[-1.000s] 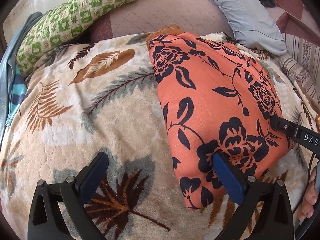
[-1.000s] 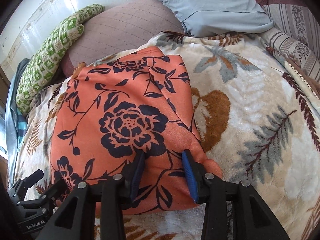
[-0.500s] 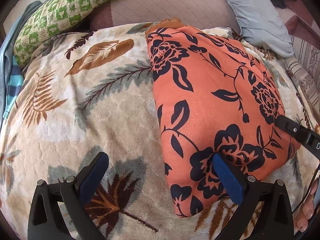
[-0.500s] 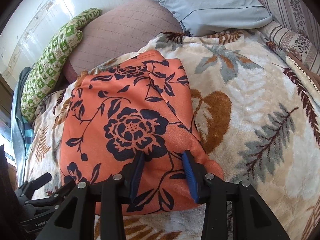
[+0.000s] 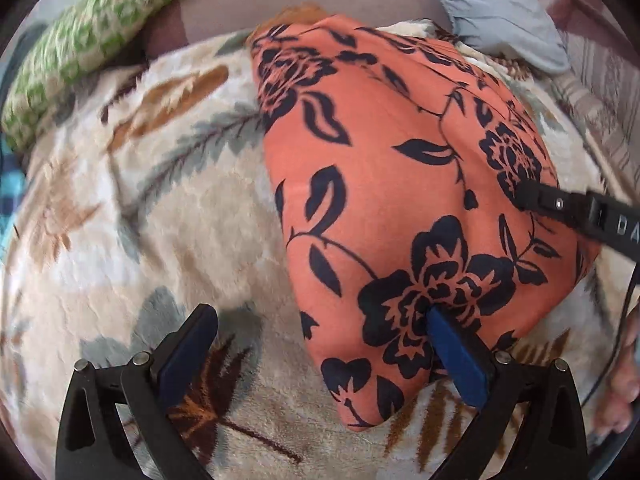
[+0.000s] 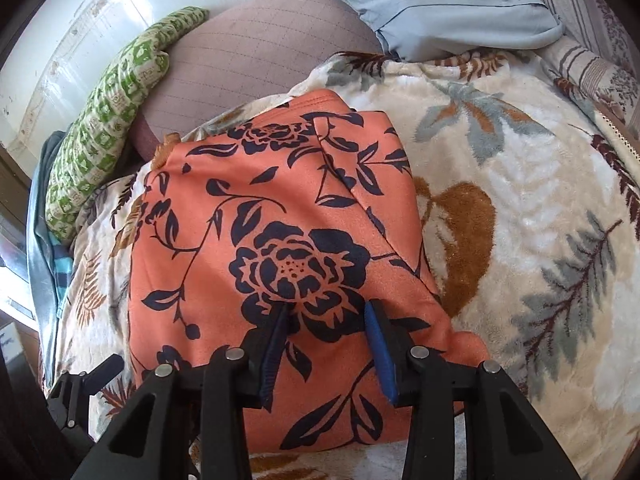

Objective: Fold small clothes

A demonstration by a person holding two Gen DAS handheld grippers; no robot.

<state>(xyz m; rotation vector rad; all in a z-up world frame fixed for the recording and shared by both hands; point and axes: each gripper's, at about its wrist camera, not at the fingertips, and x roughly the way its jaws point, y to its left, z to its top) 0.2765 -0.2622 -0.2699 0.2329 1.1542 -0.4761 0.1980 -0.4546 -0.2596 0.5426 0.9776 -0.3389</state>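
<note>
An orange garment with dark navy flowers (image 5: 392, 184) lies folded on a leaf-print blanket (image 5: 132, 220). My left gripper (image 5: 320, 316) is open wide at the garment's near left corner; its right finger (image 5: 456, 352) rests over the cloth and its left finger (image 5: 188, 344) is over bare blanket. In the right wrist view the same garment (image 6: 264, 216) fills the middle. My right gripper (image 6: 326, 312) stands partly open above the garment's near edge, the cloth showing flat between its jaws. The right gripper's finger also shows in the left wrist view (image 5: 560, 208).
A green patterned pillow (image 6: 112, 112), a mauve quilted cushion (image 6: 256, 48) and a pale blue pillow (image 6: 448, 4) lie at the back of the bed. Blue clothing (image 6: 44, 216) hangs at the left edge. Striped bedding (image 6: 596, 64) lies at the right.
Both grippers have pulled back and up a little from the garment, so it appears farther off. The garment lies as it did. Jaw openings look unchanged.
</note>
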